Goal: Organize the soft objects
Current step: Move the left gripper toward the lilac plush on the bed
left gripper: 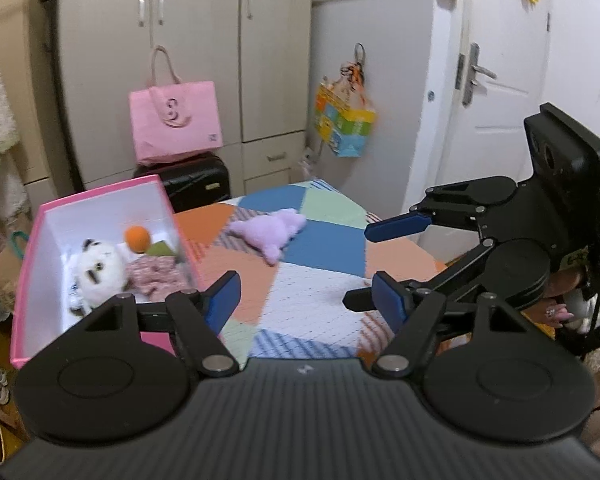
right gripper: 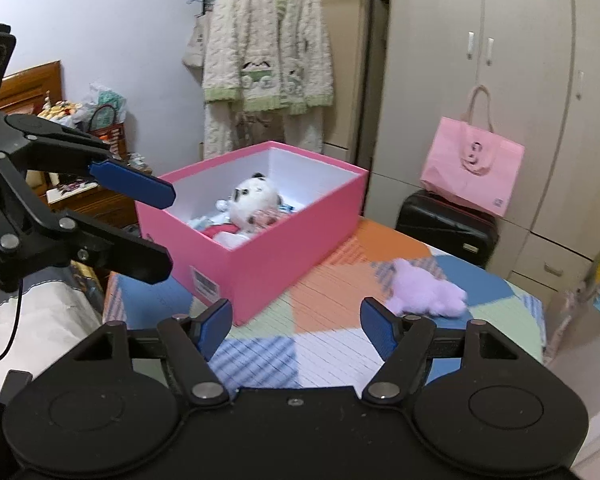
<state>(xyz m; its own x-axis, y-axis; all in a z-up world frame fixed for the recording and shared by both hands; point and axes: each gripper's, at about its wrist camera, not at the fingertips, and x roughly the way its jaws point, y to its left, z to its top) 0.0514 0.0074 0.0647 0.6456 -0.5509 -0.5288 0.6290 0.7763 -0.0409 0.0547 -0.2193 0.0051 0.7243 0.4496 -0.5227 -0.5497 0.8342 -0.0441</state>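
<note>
A purple plush toy [left gripper: 270,232] lies on the patchwork-covered table [left gripper: 312,304], also in the right wrist view [right gripper: 428,290]. A pink box [left gripper: 32,264] at the table's left holds a white plush [left gripper: 98,270], an orange ball toy [left gripper: 137,239] and a floral cloth doll [left gripper: 156,274]; the box [right gripper: 284,248] and white plush [right gripper: 254,200] show in the right wrist view. My left gripper [left gripper: 306,300] is open and empty above the table's near part. My right gripper [right gripper: 296,326] is open and empty, near the purple plush. Each gripper shows in the other's view, open [left gripper: 384,258] [right gripper: 152,224].
A pink tote bag [left gripper: 176,122] sits on a black suitcase [left gripper: 196,180] before the wardrobe. A colourful bag [left gripper: 344,124] hangs by the door. A fleecy robe [right gripper: 268,60] hangs on the wall. A cluttered wooden dresser [right gripper: 80,184] stands behind the box.
</note>
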